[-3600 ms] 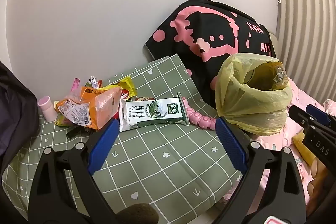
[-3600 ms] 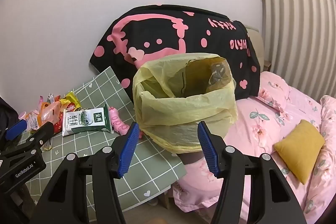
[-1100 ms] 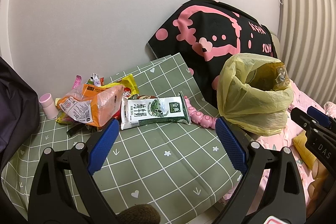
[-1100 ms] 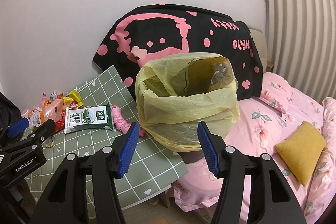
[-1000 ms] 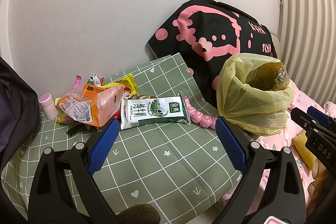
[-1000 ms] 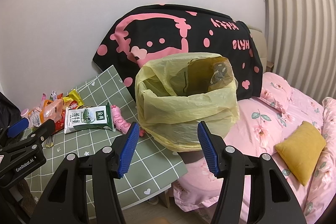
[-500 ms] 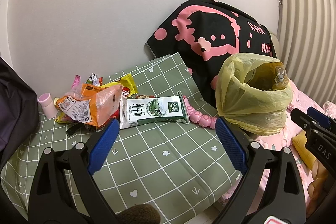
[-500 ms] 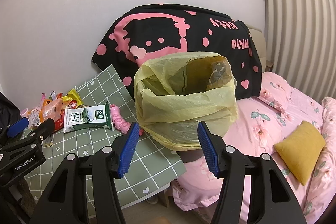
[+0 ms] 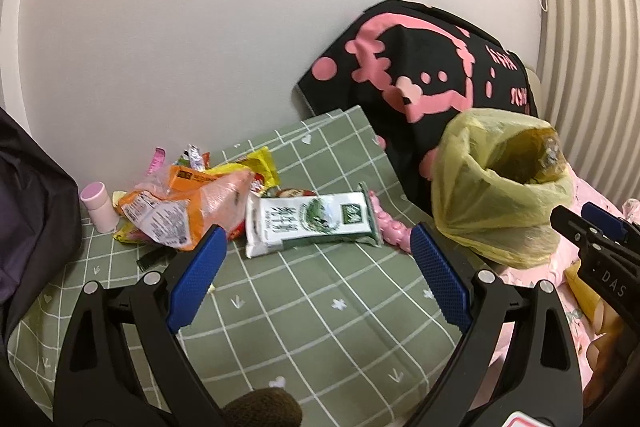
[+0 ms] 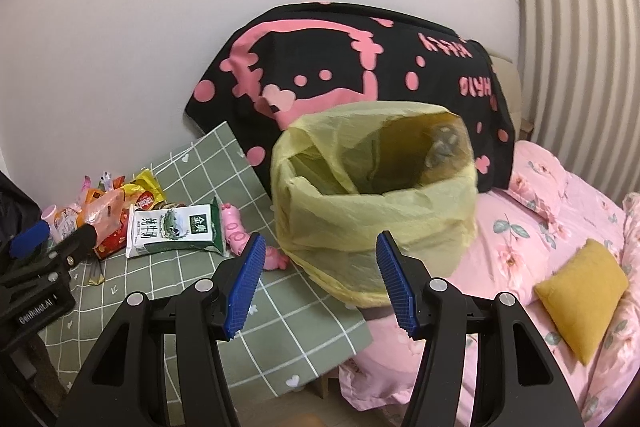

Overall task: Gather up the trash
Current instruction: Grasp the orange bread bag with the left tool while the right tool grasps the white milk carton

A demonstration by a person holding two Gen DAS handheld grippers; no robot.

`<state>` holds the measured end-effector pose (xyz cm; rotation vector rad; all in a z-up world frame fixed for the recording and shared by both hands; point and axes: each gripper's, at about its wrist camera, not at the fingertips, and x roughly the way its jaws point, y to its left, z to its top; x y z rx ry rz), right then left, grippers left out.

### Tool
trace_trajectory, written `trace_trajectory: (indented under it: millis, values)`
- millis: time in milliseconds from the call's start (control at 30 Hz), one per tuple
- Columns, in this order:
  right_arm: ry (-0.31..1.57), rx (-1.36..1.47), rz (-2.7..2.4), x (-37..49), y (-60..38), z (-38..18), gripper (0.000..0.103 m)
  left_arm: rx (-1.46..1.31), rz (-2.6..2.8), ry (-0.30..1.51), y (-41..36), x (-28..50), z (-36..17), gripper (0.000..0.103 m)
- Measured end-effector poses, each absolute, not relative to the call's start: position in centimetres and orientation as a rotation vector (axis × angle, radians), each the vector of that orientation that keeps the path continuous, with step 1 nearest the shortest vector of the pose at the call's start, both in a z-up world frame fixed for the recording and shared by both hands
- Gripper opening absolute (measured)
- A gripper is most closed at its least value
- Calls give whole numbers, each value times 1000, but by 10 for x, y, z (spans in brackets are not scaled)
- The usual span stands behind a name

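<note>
Left tongs spread wide, nothing between the blue pads, hovering over the near part of the green checked cloth on the tabletop. Right tongs also wide and empty, aimed at the yellow trash bag, pads just in front of its lower bulge (contact not clear).

Past the left tongs, lying flat on the cloth: white-and-green milk carton, long side across the view. Just left of it, touching, a crumpled orange snack bag on top of a heap of smaller wrappers, with a yellow wrapper behind. Pink segmented toy beside the carton's right end, between carton and bag. Small pink bottle upright at the far left of the heap, near a dark cloth bundle.

Trash bag standing open at the right edge of the cloth, mouth up, something crumpled inside near the far rim (too dim to name). Behind it, black blanket with pink print propped against the white wall. Pink floral bedding to the right, mustard cushion lying on it.
</note>
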<state>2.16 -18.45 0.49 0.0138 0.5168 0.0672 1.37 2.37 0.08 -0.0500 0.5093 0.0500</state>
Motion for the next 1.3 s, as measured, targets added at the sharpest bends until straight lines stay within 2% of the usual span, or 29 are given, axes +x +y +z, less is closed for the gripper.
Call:
trace_trajectory:
  millis: [300,400,667,800,1067,1167,1233,1300]
  values:
    - [583,-20,140,60,-156,2,55,-159,140,542,106,49,7,89]
    - [611,-23,157,72,-147,-4,55,-227,212,590,143,61,1,93]
    - [655,-58,233,107,-112,-17,55,-317,300,743,202,89,-26,92]
    - [686,-78,285,123,-92,-26,55,-347,296,801,213,108,-42,78]
    - [775,-127,319,134,-73,-43,54,-504,310,837,235,128,-68,64]
    - [785,-139,364,143,-70,-46,54,-494,273,863,236,130,-69,50]
    - [777,-159,407,150,-64,-47,54,-469,255,865,236,130,-67,34]
    - [758,-206,463,157,-54,-46,54,-465,237,858,235,129,-62,24]
